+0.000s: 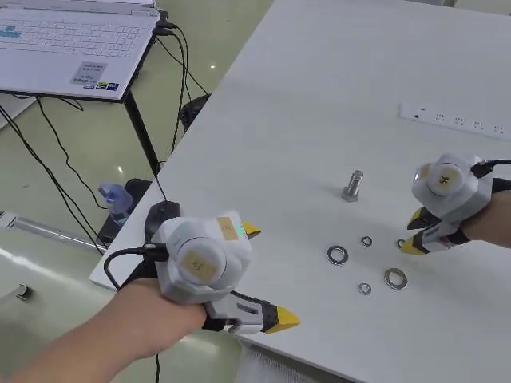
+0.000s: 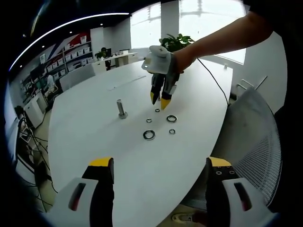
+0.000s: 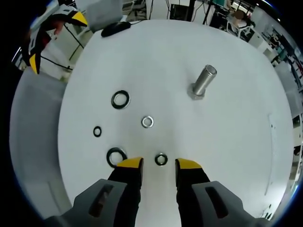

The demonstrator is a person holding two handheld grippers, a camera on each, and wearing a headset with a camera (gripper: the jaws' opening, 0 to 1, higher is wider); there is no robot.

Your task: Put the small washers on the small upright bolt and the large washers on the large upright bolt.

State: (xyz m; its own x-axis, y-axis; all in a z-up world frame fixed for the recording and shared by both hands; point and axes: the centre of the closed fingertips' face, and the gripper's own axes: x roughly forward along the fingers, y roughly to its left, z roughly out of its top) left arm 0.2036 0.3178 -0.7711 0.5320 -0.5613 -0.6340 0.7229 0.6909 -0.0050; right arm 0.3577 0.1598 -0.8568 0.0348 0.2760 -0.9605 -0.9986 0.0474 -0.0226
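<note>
Pickup is just beginning: the right gripper is hovering low over the bench, jaws parted and empty, with a small washer lying just ahead of the gap. The left gripper is waiting at the near edge, jaws spread wide and holding nothing. The next move is calling for a pinch on that thin rim, then a lift towards an upright bolt. Labels on the gripper housings and the laptop stickers are proving unreadable.
</note>
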